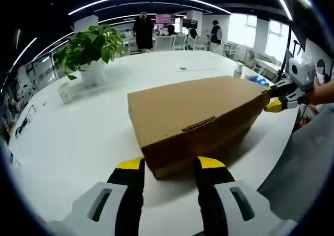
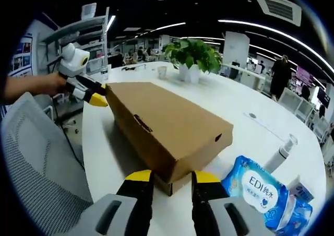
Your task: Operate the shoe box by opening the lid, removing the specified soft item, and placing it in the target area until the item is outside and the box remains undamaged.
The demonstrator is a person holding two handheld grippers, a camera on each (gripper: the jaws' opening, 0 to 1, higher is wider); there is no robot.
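A closed brown cardboard shoe box (image 1: 193,108) (image 2: 167,124) lies on the white table (image 1: 78,142), lid down, with a tab slot in its top. My left gripper (image 1: 170,164) has its yellow-tipped jaws pressed on either side of the box's near corner. In the right gripper view it (image 2: 100,95) is at the box's far end, held by a hand. My right gripper (image 2: 172,177) clamps the opposite corner the same way. In the left gripper view it (image 1: 271,97) is at the box's far right corner. The box's contents are hidden.
A potted plant (image 1: 91,50) (image 2: 194,56) stands on the table beyond the box. Blue tissue packs (image 2: 258,189) and a white bottle (image 2: 282,152) lie close to my right gripper. A grey mesh chair (image 2: 36,157) sits at the table's edge. People stand far behind.
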